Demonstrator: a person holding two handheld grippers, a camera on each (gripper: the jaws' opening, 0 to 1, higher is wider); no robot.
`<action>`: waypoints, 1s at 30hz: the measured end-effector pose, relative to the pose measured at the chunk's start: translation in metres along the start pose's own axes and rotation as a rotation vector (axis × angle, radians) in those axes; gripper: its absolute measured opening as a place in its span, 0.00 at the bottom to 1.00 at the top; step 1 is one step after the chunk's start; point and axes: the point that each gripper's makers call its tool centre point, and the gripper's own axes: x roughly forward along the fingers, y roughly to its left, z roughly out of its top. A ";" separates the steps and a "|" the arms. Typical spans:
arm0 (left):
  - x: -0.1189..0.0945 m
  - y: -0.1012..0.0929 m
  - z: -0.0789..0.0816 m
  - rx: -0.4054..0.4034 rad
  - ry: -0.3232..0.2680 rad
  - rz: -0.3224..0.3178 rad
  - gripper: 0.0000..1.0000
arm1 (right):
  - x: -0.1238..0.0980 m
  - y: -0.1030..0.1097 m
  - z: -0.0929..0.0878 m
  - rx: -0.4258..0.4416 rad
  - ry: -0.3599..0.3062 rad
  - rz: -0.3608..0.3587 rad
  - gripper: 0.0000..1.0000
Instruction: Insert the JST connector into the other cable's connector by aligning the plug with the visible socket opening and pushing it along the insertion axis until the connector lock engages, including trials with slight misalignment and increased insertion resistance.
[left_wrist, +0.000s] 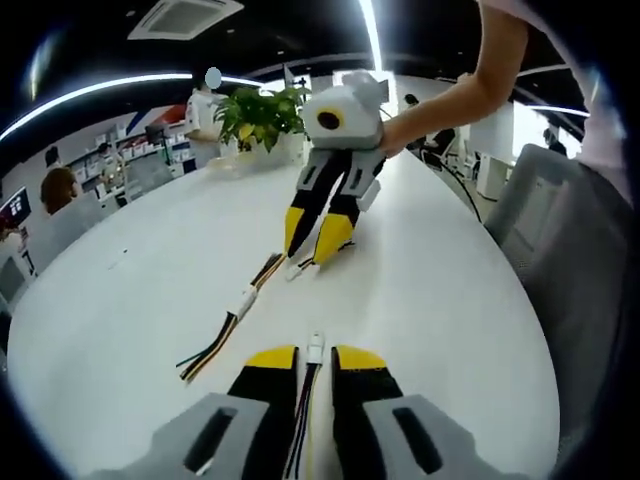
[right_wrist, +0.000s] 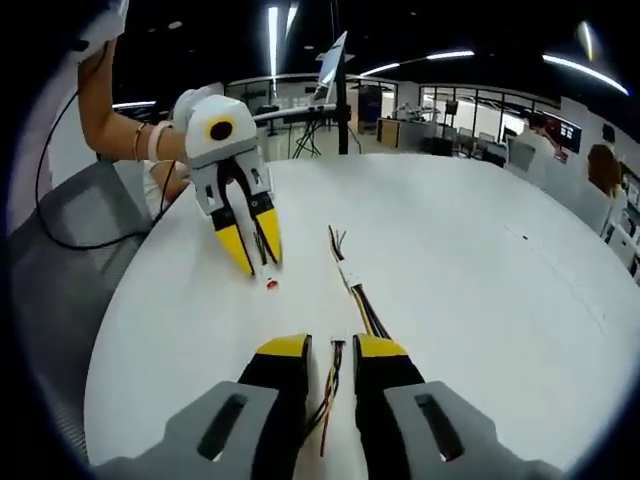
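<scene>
In the left gripper view, my left gripper (left_wrist: 315, 358) is shut on a thin multicoloured cable. Its white JST connector (left_wrist: 315, 347) pokes out between the yellow fingertips. Farther along the white table (left_wrist: 440, 300), the right gripper (left_wrist: 318, 240) points down with a small white connector (left_wrist: 297, 268) at its tips. In the right gripper view, my right gripper (right_wrist: 333, 348) is shut on thin wires (right_wrist: 330, 385) running between its jaws. Opposite it, the left gripper (right_wrist: 258, 255) holds its cable, with the connector (right_wrist: 270, 282) just above the table. The two connectors are well apart.
A third cable with a white inline connector (left_wrist: 245, 300) lies loose on the table between the grippers; the same spare cable (right_wrist: 350, 275) runs up to my right fingertip. A potted plant (left_wrist: 262, 115) stands at the far edge. A grey chair (left_wrist: 560, 230) stands beside the table. People sit at desks beyond.
</scene>
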 end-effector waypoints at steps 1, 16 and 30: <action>0.001 -0.001 -0.002 -0.012 0.009 -0.003 0.06 | 0.001 0.000 0.000 0.003 -0.003 0.000 0.15; 0.002 0.000 -0.004 -0.014 -0.003 0.015 0.04 | 0.009 -0.003 -0.004 0.020 -0.018 0.000 0.08; 0.001 -0.003 -0.004 0.003 -0.028 0.014 0.02 | 0.011 -0.011 -0.005 -0.004 -0.019 0.001 0.04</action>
